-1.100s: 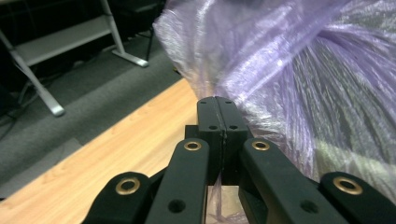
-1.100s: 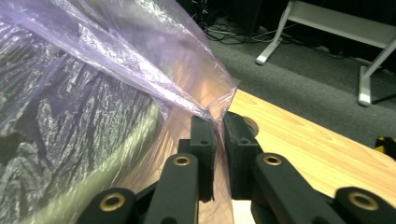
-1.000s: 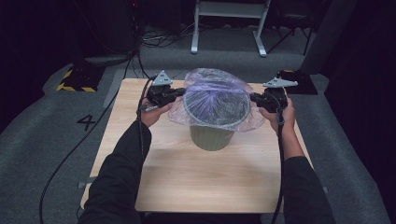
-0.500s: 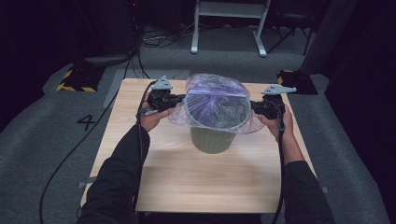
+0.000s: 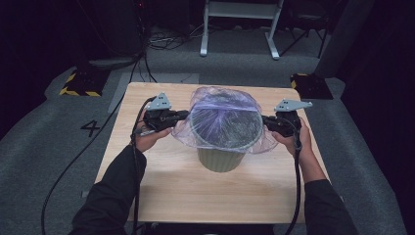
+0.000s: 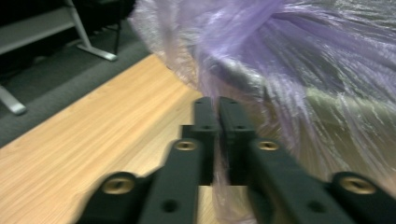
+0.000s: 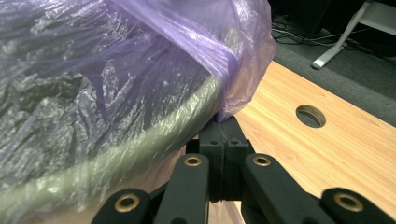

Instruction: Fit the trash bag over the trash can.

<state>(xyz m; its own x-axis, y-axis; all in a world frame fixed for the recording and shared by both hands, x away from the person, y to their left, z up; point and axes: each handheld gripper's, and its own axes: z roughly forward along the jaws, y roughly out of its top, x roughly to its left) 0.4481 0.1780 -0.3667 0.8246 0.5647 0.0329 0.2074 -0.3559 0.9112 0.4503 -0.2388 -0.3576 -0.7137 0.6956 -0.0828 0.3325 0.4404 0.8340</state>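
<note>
Green bin (image 5: 221,154) stands at mid-surface, slightly toward the far edge; bare wood (image 5: 195,196) lies open on the near side and to both flanks. A purple plastic bag (image 5: 222,120) is drawn taut across the bin mouth, its edges hanging just past the rim (image 5: 225,147).

Left gripper (image 5: 182,115) sits at the bin's left side, right gripper (image 5: 268,121) at its right, 1 on each side, both level with the rim.

Left gripper view: the left gripper (image 6: 217,109) has jaws that have just been opening, a thin slit now between them, with bag film (image 6: 280,60) lying in and beyond the slit; whether the pads press it cannot be told.

Right gripper view: the right gripper (image 7: 224,128) has jaws pressed together on a fold of the bag (image 7: 233,70) just outside the rim (image 7: 177,126). This view also shows a round hole (image 7: 310,115) in the surface.

Bin contents: crinkled film only, seen through the bag.
</note>
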